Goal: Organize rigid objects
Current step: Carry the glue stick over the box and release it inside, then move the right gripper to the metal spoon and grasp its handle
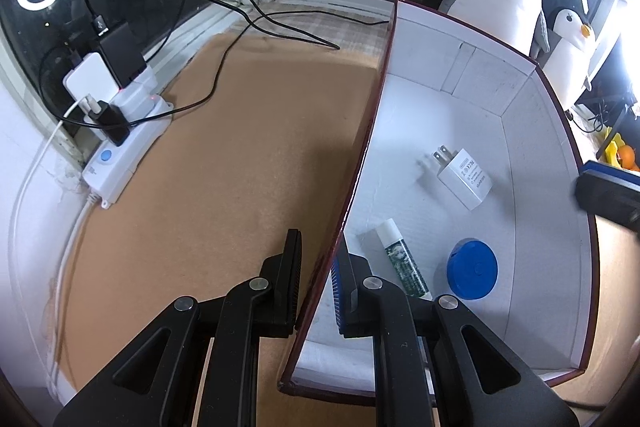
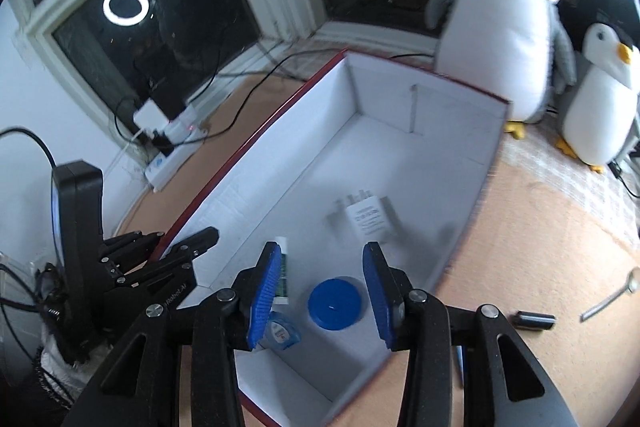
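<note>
A white-lined box with a dark red rim (image 1: 362,155) (image 2: 240,151) sits on the tan mat. In it lie a white plug adapter (image 1: 464,177) (image 2: 370,217), a blue round lid (image 1: 472,273) (image 2: 335,303), a white and green tube (image 1: 402,259) (image 2: 282,277) and a small blue and white case (image 2: 282,331). My left gripper (image 1: 318,291) is shut on the box's left wall, one finger inside and one outside. It also shows in the right wrist view (image 2: 188,247). My right gripper (image 2: 320,291) is open and empty above the box's near end, over the lid.
A white power strip (image 1: 124,143) with chargers and cables sits at the back left by the window. Two plush penguins (image 2: 504,27) stand behind the box. A black cylinder (image 2: 534,319) and a metal spoon (image 2: 610,301) lie on the mat to the right.
</note>
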